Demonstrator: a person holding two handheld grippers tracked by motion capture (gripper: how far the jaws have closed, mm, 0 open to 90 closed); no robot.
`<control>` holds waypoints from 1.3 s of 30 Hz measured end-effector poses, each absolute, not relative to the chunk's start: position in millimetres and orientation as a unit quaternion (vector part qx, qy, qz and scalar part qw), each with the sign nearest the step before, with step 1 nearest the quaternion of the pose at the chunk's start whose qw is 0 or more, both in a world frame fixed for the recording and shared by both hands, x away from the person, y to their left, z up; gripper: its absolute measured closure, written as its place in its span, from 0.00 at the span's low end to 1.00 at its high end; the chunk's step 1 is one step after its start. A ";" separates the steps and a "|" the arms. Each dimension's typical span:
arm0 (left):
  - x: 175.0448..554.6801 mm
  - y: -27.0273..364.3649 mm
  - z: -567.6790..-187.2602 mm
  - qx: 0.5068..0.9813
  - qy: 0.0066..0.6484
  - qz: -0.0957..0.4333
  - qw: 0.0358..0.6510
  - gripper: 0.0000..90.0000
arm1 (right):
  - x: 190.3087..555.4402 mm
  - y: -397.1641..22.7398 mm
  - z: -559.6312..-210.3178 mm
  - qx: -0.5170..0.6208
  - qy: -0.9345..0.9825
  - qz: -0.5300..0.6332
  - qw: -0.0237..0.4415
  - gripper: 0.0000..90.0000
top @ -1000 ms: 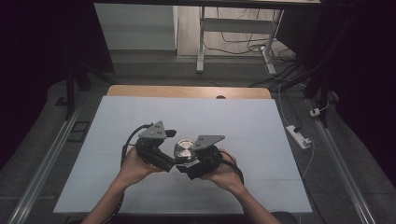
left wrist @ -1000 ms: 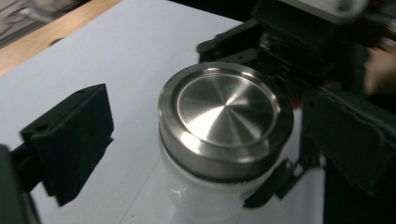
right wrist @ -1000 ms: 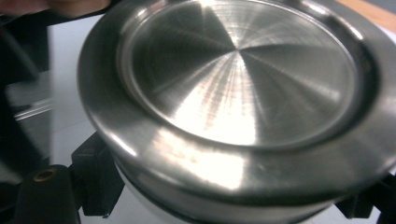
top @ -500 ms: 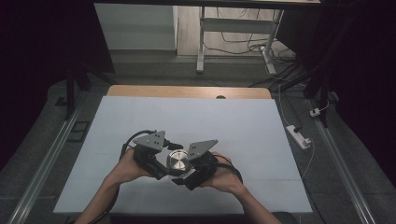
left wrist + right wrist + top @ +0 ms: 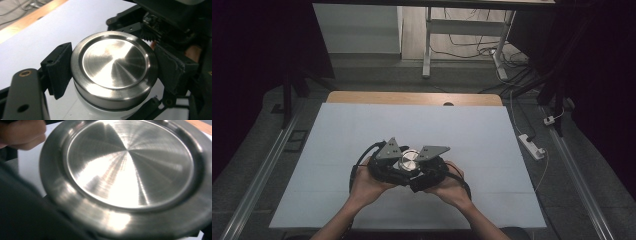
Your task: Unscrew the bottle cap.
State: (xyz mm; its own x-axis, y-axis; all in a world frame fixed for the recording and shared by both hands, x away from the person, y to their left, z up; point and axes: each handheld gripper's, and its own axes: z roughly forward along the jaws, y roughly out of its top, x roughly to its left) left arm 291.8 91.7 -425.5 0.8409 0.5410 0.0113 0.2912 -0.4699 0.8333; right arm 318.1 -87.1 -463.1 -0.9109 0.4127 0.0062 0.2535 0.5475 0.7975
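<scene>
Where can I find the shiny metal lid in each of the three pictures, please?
High view: the metal lid sits low and centre, between the left gripper and the right gripper.
Left gripper view: the lid is at the centre, a black pad against its left side.
Right gripper view: the lid spans almost the whole frame.
Shared landmark: the white table mat.

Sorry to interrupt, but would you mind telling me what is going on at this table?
A person holds a gripper in each hand and works on a white jar with a steel lid near the front of the white table. The left gripper has just closed its black pads on the lid's rim. The right gripper is shut beside the jar, low on it; what its pads hold is hidden. The lid sits on the jar.
</scene>
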 end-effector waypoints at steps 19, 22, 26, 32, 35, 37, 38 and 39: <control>301.0 127.2 -421.7 0.886 0.066 -0.010 0.460 0.14 | 297.8 -74.0 -458.8 0.062 0.894 0.444 0.012 0.17; 298.0 126.2 -420.3 0.881 0.067 0.006 0.468 0.21 | 297.3 -74.5 -457.4 0.065 0.892 0.446 0.017 0.17; 297.9 121.2 -420.4 0.874 0.109 0.035 0.473 0.22 | 300.1 -76.6 -455.7 0.098 0.888 0.448 0.032 0.17; 295.1 107.5 -422.8 0.855 0.186 0.094 0.474 0.22 | 306.3 -79.8 -457.0 0.159 0.878 0.445 0.073 0.17; 293.6 103.1 -423.4 0.846 0.211 0.111 0.477 0.22 | 308.4 -81.3 -457.2 0.180 0.873 0.445 0.083 0.17; 292.6 101.5 -423.1 0.843 0.221 0.121 0.475 0.22 | 309.2 -82.0 -457.6 0.189 0.871 0.447 0.083 0.17; 291.9 100.3 -423.1 0.842 0.225 0.127 0.474 0.22 | 309.2 -81.9 -457.7 0.192 0.870 0.446 0.085 0.17; 291.0 99.2 -423.1 0.840 0.230 0.133 0.473 0.22 | 309.4 -81.8 -457.9 0.195 0.869 0.446 0.088 0.17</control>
State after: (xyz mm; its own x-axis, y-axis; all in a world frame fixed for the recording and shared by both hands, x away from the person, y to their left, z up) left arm 291.0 99.2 -423.1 0.8588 0.5122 0.0061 0.2603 -0.4467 0.8560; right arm 309.4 -81.8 -457.9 -0.9083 0.4179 0.0202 0.2603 0.5267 0.8092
